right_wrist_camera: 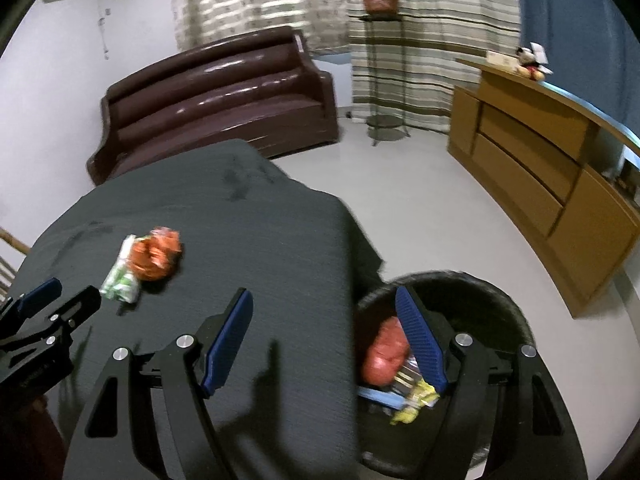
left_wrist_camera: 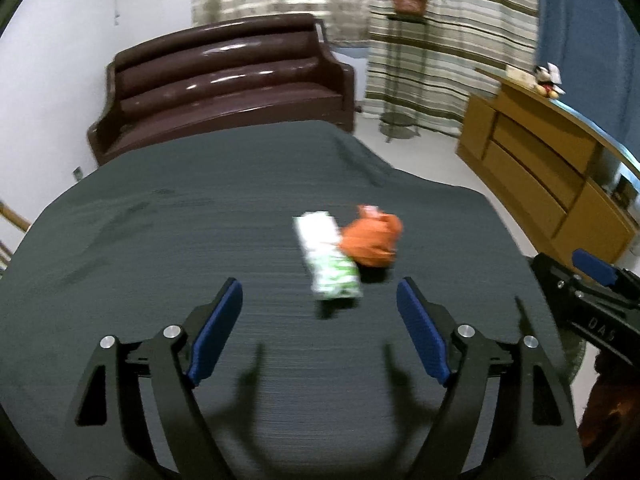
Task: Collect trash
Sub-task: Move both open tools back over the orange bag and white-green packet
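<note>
Orange wrapper [left_wrist_camera: 370, 240], white-green packet [left_wrist_camera: 328, 260] just beyond gaping, empty left tongs [left_wrist_camera: 320, 300]; right tongs [right_wrist_camera: 324, 312] gaping, empty.

Black tool [left_wrist_camera: 318, 294] — blue ribbed pads, silver screws

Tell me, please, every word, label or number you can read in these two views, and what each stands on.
"DAS" – on the black body of the right tool, seen from the left wrist view.
Print on the green-and-white wrapper: too blurred to read.
Print on the orange wrapper: too blurred to read.
</note>
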### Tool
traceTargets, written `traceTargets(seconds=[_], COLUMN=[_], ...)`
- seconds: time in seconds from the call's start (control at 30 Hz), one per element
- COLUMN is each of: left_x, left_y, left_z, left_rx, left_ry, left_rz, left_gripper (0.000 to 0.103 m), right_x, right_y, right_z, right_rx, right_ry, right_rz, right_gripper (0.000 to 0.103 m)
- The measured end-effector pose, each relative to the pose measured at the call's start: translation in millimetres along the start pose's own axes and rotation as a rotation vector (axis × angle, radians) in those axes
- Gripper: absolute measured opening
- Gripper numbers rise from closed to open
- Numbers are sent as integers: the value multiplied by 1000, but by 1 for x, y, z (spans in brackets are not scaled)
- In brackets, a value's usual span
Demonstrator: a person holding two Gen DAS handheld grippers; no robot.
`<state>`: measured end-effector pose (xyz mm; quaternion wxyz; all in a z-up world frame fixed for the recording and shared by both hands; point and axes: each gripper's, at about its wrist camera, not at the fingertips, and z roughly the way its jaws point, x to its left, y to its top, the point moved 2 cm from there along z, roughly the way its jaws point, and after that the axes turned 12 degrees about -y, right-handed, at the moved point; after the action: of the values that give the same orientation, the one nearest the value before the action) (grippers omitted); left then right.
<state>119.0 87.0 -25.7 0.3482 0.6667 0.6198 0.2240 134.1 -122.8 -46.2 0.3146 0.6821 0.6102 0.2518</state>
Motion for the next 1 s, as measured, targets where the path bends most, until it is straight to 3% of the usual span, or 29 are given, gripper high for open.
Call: traceTargets(seconds=[0.53,1.0], left_x=[99,130], left_y=[-4,-7], left_z=[-20,-15], left_rx=[-16,-6], left_ry=[134,135], left_rz=[-113,-166], left_gripper=[78,78], right_x=[96,129], right_y=[26,26], right_z=[11,38], right_rx=[-25,39], right_ry=[117,85], right_rz=[-123,-183], right_gripper=[72,68])
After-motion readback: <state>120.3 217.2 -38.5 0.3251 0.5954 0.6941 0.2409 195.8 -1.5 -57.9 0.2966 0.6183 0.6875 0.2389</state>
